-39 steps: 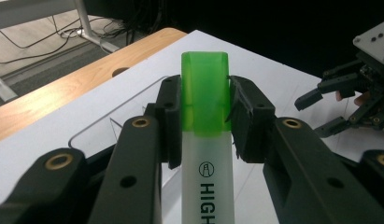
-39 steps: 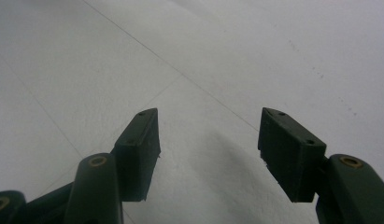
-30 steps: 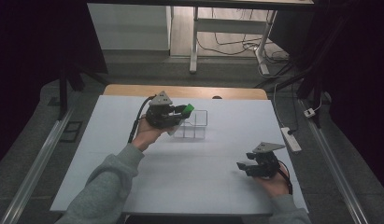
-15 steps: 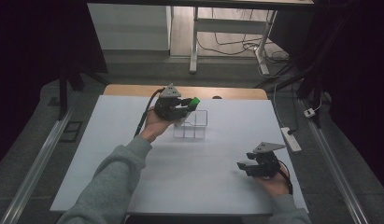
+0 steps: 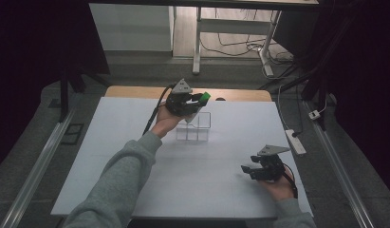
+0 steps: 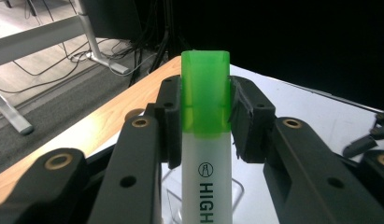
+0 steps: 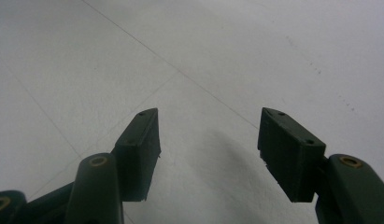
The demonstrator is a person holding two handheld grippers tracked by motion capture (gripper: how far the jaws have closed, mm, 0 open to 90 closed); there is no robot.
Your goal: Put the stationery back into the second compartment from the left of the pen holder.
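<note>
My left gripper (image 5: 190, 100) is shut on a highlighter (image 6: 206, 140) with a white barrel and a green cap (image 5: 204, 97). In the left gripper view both pads press the cap's sides. It hovers above the back left of a clear plastic organiser (image 5: 198, 128) with open compartments, which stands at the far middle of the white table (image 5: 112, 142). My right gripper (image 5: 248, 171) rests low near the table's front right, open, and between its fingers (image 7: 144, 149) lies nothing but bare white surface.
A wooden strip (image 5: 131, 91) runs along the table's far edge. A white power strip (image 5: 296, 141) lies at the right edge. Beyond the table stand a metal frame leg (image 5: 197, 42) and loose cables on the floor.
My left gripper has carried the highlighter to the right and farther back, a little higher, from the organiser's left side to above its back left. The right gripper has stayed put.
</note>
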